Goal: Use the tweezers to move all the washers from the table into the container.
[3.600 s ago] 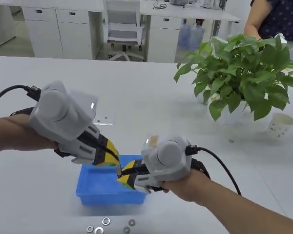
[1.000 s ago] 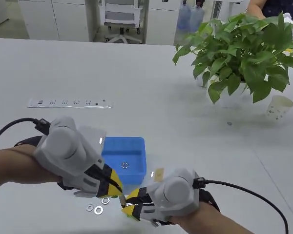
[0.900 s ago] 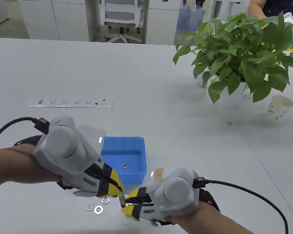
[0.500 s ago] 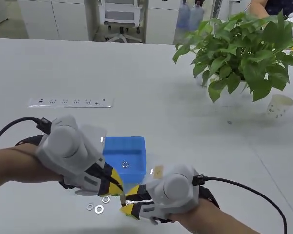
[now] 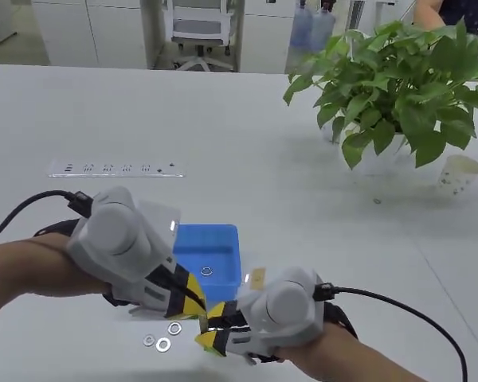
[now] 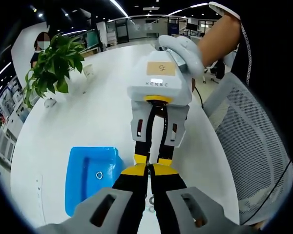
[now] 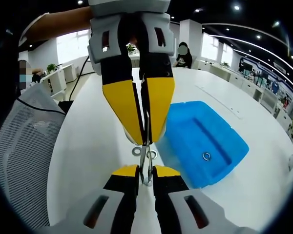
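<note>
While our left gripper (image 5: 197, 307) and right gripper (image 5: 210, 334) both clench the tweezers (image 7: 145, 158), we hover over the washers (image 5: 162, 344).
They lie on the table (image 5: 247, 151) just before the blue container (image 5: 197, 233), one more washer (image 5: 206, 272) inside; plant (image 5: 398, 87), cup (image 5: 458, 177) and power strip (image 5: 115, 169) stand well apart.

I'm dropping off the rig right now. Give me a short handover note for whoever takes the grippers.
Grippers: the left gripper and right gripper are both shut on the tweezers, jaw tips almost meeting.
Things: the blue container sits just behind the grippers.
Done: one washer lies in the container.
Left: three loose washers on the table by the grippers, none picked up yet.
</note>
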A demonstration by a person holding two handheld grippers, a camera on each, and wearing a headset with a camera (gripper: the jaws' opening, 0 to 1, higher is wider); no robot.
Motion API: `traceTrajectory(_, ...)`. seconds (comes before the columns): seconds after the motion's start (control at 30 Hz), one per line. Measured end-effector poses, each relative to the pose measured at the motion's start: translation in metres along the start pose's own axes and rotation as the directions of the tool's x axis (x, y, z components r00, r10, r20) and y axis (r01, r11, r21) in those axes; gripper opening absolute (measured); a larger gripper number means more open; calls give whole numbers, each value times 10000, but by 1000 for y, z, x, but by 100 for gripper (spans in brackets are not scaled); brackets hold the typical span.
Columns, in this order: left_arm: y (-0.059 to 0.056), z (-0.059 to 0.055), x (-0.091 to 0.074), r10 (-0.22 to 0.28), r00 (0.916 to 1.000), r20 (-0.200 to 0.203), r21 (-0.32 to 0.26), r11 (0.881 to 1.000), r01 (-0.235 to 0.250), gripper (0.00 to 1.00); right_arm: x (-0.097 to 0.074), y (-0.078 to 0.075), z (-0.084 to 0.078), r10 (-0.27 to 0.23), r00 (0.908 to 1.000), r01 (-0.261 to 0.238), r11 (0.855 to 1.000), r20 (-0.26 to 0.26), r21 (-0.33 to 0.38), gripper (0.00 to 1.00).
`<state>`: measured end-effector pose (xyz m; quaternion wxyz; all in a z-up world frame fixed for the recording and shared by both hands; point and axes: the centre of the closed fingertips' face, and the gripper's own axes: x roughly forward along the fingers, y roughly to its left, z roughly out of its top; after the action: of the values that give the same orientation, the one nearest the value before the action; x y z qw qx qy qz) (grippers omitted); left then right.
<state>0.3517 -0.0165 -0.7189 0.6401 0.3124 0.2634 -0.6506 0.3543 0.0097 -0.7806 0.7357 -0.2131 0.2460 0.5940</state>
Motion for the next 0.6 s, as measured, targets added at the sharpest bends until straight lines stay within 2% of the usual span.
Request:
traceTrajectory(0.37,-1,1,1,-108,9999,-39,47,9999,108,6,-1,0,-1,36,10000,-36,9996,13,297,10)
traceTrajectory(0.6,-2,2,2,-127,9999,-90,95,9999,128,6,-1,1,-1,79,9999,-78,9997,-74,232,10)
